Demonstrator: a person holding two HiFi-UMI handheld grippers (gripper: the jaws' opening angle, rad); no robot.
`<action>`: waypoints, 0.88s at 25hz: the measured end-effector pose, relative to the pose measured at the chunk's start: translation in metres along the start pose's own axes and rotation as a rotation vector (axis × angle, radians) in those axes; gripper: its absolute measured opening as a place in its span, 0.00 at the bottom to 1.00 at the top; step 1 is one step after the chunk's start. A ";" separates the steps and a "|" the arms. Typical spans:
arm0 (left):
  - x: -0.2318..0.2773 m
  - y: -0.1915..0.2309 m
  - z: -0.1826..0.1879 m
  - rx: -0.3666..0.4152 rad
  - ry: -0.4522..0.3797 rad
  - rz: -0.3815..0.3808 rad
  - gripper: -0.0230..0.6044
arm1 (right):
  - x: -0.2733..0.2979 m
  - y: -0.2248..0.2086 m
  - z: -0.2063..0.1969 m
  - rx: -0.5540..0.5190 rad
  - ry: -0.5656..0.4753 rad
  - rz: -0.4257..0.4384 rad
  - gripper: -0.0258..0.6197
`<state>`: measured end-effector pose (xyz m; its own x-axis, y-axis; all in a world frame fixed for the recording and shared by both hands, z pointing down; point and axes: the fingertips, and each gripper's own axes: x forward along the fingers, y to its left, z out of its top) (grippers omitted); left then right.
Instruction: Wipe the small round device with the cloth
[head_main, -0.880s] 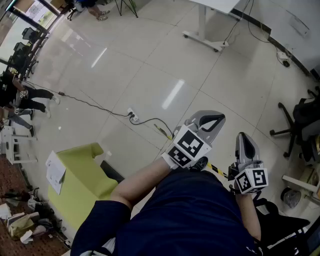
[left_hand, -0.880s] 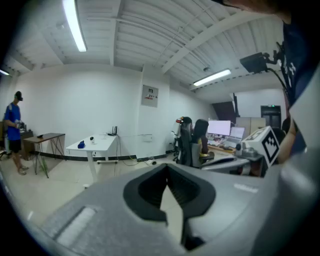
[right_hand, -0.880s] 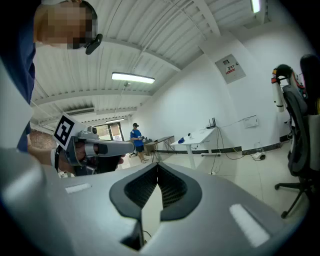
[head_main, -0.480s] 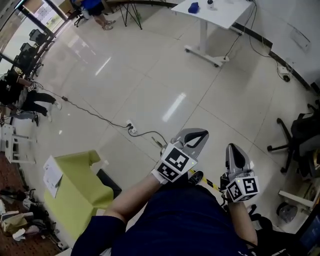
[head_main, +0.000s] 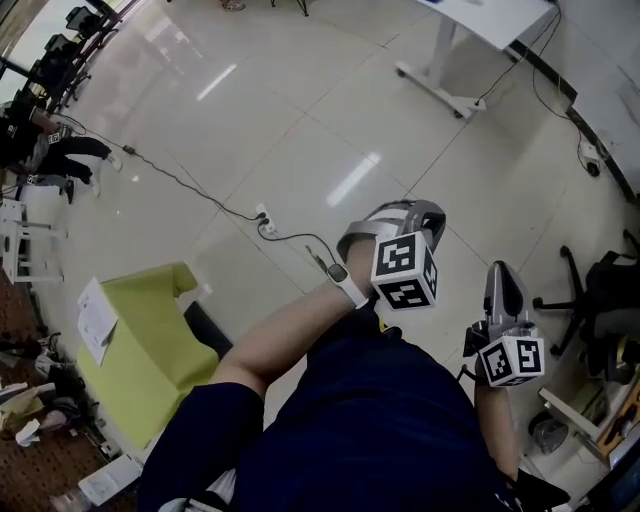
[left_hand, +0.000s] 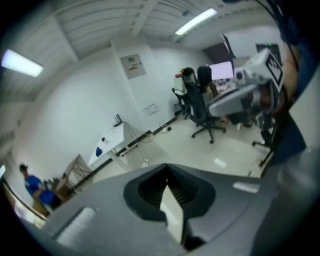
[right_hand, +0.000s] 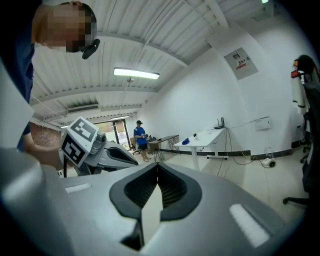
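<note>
Holds left tongs (left_hand: 167, 175) and right tongs (right_hand: 157, 172) shut, empty. Has raised the left since a moment ago. Leaves desk (head_main: 495, 15) far off at 1 o'clock, carrying cloth (right_hand: 186, 141) and round device (right_hand: 194, 135). Means wiping not begun.

L hand-held gripper (head_main: 405, 215) rolled; its cube (head_main: 405, 270) turned.

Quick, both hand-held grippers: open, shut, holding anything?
Left hand-held gripper: closed, nothing between its jaws.
Right hand-held gripper: closed, nothing between its jaws.
</note>
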<state>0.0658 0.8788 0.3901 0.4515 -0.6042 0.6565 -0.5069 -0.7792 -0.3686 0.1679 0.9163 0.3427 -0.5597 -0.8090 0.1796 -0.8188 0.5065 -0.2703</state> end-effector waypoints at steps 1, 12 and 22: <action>0.005 0.012 -0.002 0.107 0.029 0.029 0.04 | 0.010 -0.002 0.006 -0.005 0.002 -0.008 0.06; 0.056 0.090 -0.021 0.986 0.101 0.147 0.04 | 0.119 0.002 0.043 -0.027 -0.003 -0.079 0.06; 0.080 0.118 -0.012 1.071 0.057 0.172 0.04 | 0.166 -0.004 0.048 -0.030 0.030 -0.048 0.06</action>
<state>0.0333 0.7407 0.4074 0.3870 -0.7320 0.5607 0.3563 -0.4421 -0.8232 0.0845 0.7653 0.3280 -0.5231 -0.8234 0.2199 -0.8478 0.4764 -0.2328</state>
